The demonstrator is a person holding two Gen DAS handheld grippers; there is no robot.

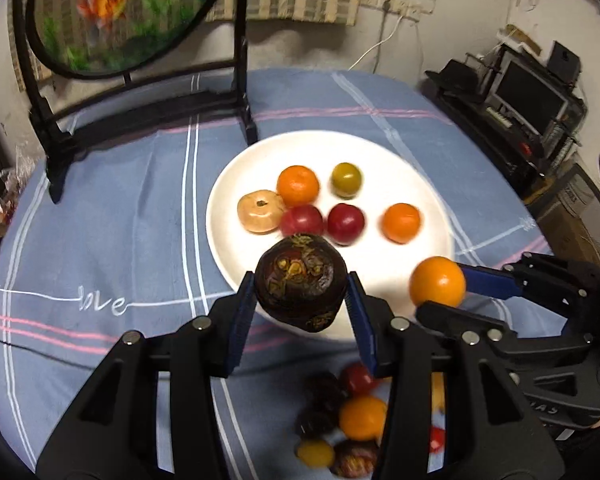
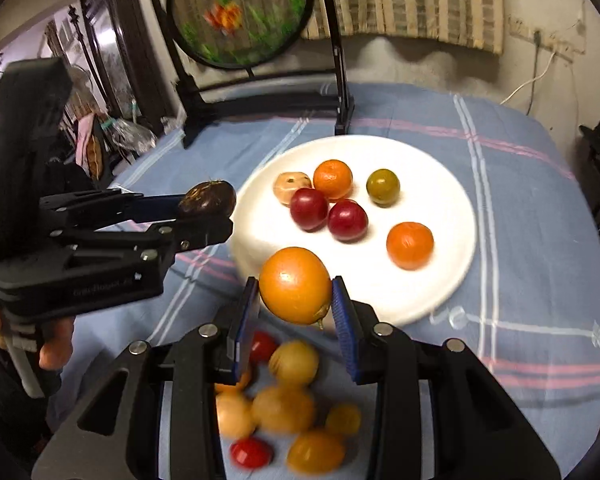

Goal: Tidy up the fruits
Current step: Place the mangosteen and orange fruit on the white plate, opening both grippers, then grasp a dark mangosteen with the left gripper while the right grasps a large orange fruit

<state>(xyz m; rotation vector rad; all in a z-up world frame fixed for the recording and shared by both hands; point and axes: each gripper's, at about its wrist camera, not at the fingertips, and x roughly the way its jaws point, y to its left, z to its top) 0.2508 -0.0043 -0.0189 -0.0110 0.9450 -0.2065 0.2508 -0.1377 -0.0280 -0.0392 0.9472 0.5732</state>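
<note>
Covering the table is a blue cloth (image 1: 140, 208) w/ white and pink stripes and the word "love" stitched on it. A white plate (image 1: 420, 184) sits ahead of both tongs, holding six fruits: two oranges, two red ones, a green one, a pale one. Beyond the plate stands a black frame (image 1: 242, 80) w/ a round goldfish screen (image 1: 120, 12); striped fabric hangs on the wall behind. Electronics are stacked at far right in the left view.

Left tongs (image 1: 301, 300) are closed on a dark fruit (image 1: 300, 280), held above the plate's near edge. Right tongs (image 2: 296, 304) grip an orange fruit (image 2: 294, 284), also above the near rim, just right of the left pair. Both point toward the plate, fruits level and near each other, not touching. Person's hand (image 2: 56, 344) holds the left handle.

Below and behind the tips lies a loose pile (image 2: 288, 412) of yellow, orange, red fruit on the cloth; dark ones too in the left view.
</note>
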